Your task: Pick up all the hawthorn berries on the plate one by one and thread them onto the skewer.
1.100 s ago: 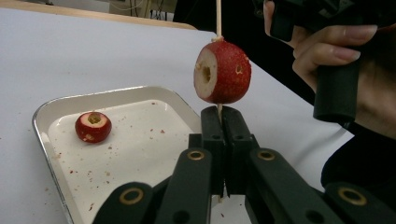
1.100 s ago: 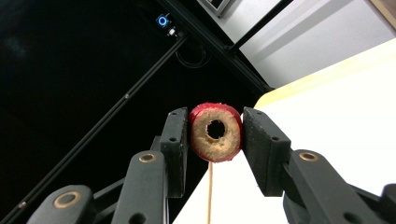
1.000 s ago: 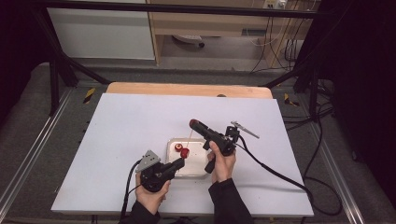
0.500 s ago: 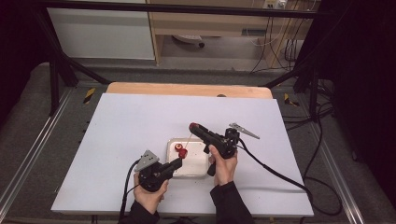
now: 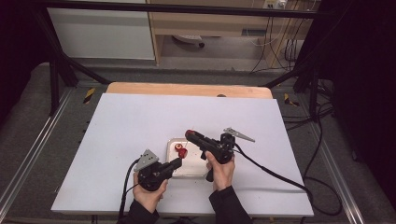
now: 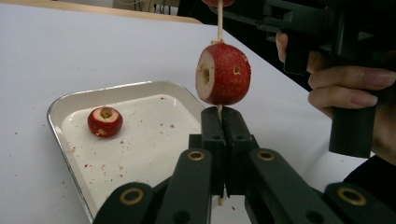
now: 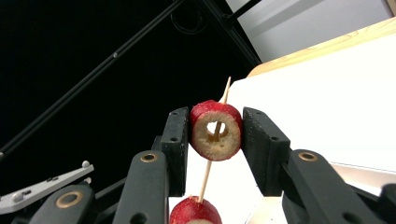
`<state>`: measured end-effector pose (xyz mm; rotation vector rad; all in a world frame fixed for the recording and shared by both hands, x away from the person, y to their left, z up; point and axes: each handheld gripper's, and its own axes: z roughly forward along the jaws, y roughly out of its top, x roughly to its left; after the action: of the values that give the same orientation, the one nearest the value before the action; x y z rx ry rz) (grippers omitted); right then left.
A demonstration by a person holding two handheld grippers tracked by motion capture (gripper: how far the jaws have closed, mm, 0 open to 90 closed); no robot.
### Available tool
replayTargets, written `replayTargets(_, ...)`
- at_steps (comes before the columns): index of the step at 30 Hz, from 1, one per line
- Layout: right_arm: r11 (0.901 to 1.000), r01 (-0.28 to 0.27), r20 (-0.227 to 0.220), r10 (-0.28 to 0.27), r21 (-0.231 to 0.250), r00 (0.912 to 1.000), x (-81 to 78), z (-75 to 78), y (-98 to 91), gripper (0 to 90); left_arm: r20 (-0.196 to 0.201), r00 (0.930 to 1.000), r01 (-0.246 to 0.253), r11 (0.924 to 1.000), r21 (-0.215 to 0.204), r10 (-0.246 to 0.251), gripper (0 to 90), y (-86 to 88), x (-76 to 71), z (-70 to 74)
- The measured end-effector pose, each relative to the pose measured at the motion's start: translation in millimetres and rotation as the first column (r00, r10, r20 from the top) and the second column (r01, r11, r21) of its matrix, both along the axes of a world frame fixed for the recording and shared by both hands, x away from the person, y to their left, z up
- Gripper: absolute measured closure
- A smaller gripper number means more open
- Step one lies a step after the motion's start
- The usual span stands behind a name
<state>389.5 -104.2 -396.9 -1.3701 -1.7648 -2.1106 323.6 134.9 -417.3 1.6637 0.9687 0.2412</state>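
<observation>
a thin wooden skewer (image 6: 218, 21) stands upright over the near right corner of the shallow white metal tray (image 6: 60, 105), its lower end pinched in the left claw (image 6: 223, 122), whose jaws are pressed together on the stick. one cored red hawthorn fruit (image 6: 223, 73) already sits on the stick just above those jaws. higher up, a second cored red fruit (image 7: 215, 130) is clamped by its sides between the pads of the right claw (image 7: 216, 140), with the skewer running through its hollow middle and the pointed tip sticking out beyond it. a third cored red fruit (image 6: 105, 122) lies loose in the tray, well apart from the stick, among red crumbs.

the step in hand looks like threading: the second fruit is on the stick but not yet seated. the next move probably calls for sliding it straight down the stick toward the first fruit, keeping the hole lined up so the skewer doesn't bend or split the flesh, while the left claw stays firm and the stick upright. after that the right claw would let go and fetch the fruit from the tray.

in the high view, the left hand (image 5: 149, 193) rests low near the front of the white table (image 5: 130, 116), its claw pointing forward and right to the tray. the right hand (image 5: 222, 170) holds its claw raised above the tray, aimed leftward across the skewer.
</observation>
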Motion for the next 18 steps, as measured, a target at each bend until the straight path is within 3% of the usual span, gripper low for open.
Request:
replayTargets(10, 0.9988, -0.039, -0.023, 0.038, -0.029, 0.999, -6.0, -11.6, 7.5, 63.1, -0.01, 1.0, -0.001, 1.0, 0.002, 0.001, 88.7, 0.6, 4.2, -0.3)
replayTargets(18, 0.9968, -0.051, -0.035, 0.049, -0.062, 0.9982, -8.6, -15.8, 9.7, 62.8, -0.012, 0.9998, 0.014, 0.9993, 0.035, -0.013, 88.6, 0.6, 7.0, -3.2)
